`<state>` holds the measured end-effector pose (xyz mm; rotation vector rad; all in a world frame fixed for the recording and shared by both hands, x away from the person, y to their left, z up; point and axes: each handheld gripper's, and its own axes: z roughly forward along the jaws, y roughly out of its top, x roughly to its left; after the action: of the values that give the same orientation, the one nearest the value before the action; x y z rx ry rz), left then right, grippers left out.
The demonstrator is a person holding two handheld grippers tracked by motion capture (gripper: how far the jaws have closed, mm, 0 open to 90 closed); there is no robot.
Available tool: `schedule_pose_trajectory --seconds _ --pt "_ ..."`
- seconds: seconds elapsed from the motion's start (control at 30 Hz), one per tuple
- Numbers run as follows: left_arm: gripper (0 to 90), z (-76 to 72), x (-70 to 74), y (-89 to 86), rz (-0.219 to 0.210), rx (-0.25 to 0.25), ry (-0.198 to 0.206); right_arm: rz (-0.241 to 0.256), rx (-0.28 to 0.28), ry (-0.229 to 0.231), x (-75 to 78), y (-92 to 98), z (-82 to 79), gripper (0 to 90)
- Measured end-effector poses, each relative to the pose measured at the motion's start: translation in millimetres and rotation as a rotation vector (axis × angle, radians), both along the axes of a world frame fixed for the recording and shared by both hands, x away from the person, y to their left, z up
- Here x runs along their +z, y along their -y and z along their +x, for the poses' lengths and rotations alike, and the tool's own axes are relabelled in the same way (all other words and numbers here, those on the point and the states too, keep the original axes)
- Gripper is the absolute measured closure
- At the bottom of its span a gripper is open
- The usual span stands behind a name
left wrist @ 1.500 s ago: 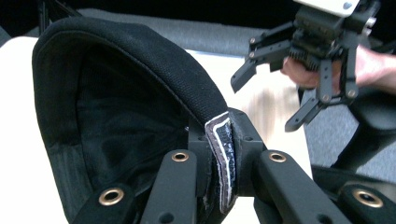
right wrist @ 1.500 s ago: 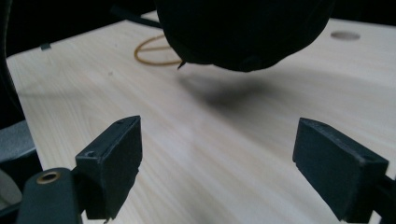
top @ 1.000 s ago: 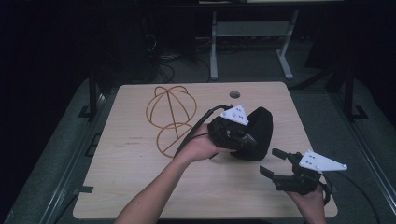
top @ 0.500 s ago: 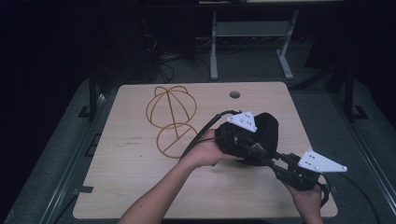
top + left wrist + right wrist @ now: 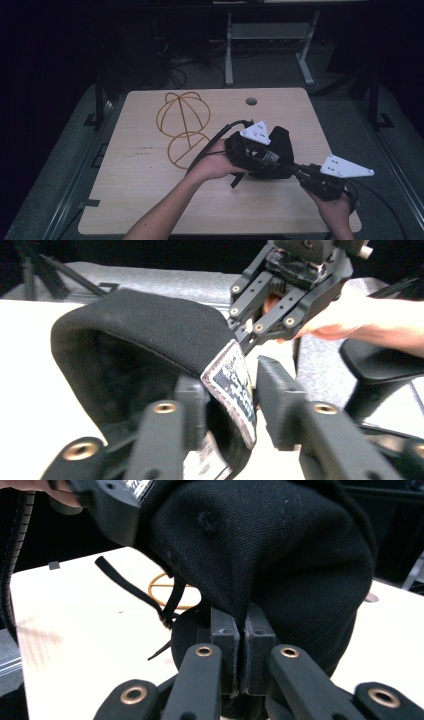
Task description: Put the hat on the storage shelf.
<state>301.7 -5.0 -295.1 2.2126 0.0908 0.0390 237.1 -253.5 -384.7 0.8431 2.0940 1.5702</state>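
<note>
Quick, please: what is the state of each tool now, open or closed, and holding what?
Left tool: open, its jaws apart on either side of the black cap's edge.
Right tool: closed, pinching the cap's fabric.

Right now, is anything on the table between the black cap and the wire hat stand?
Nothing visible. The black cap is held by the left gripper and right gripper; bare table lies before the wire stand.

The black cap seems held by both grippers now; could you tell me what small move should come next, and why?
Probably lift the black cap toward the wire stand: the right gripper pinches its fabric shut, and the left gripper straddles its labelled band.
</note>
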Motion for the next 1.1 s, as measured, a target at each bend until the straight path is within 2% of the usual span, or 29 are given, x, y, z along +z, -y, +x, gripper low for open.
schedule_pose_trajectory --seconds 0.1,0.13,0.3,0.33,0.4,0.43,0.57,0.6,0.7,0.77,1.1 --pt "57.8 0.1 1.5 -5.8 0.002 0.014 0.010 0.008 0.003 -0.025 0.9 3.6 3.9 86.6" --pt "52.3 0.0 3.0 -13.7 -0.007 0.038 0.019 0.018 0.001 -0.050 2.1 8.8 6.7 86.6" --pt "46.9 -5.5 0.8 -30.9 -0.023 0.070 0.030 0.028 -0.002 -0.055 6.2 19.4 8.6 86.6" --pt "46.3 -8.9 -4.0 -39.8 -0.009 0.082 0.039 0.036 -0.003 -0.060 8.6 24.5 10.2 86.6" --pt "46.3 -10.4 -6.7 -44.3 -0.007 0.087 0.046 0.043 0.003 -0.069 11.5 28.4 12.0 86.6" --pt "46.4 -13.0 -12.5 -52.2 0.003 0.095 0.054 0.042 0.008 -0.072 13.1 29.9 12.6 86.6" --pt "45.5 -17.0 -21.8 -62.9 0.011 0.102 0.059 0.033 0.010 -0.077 19.1 33.7 13.8 86.6" --pt "45.1 -19.0 -27.8 -69.1 0.016 0.110 0.060 0.029 0.008 -0.078 20.4 34.4 14.5 86.6" --pt "44.3 -20.4 -33.2 -74.9 0.013 0.125 0.065 0.028 0.008 -0.080 22.3 35.2 16.0 86.6" --pt "43.7 -22.3 -40.2 -83.9 -0.005 0.141 0.059 0.021 0.013 -0.084 25.6 36.4 18.0 86.6" --pt "40.2 -31.4 -62.3 -101.9 0.012 0.167 0.066 0.029 0.022 -0.089 37.2 40.6 24.2 86.6"
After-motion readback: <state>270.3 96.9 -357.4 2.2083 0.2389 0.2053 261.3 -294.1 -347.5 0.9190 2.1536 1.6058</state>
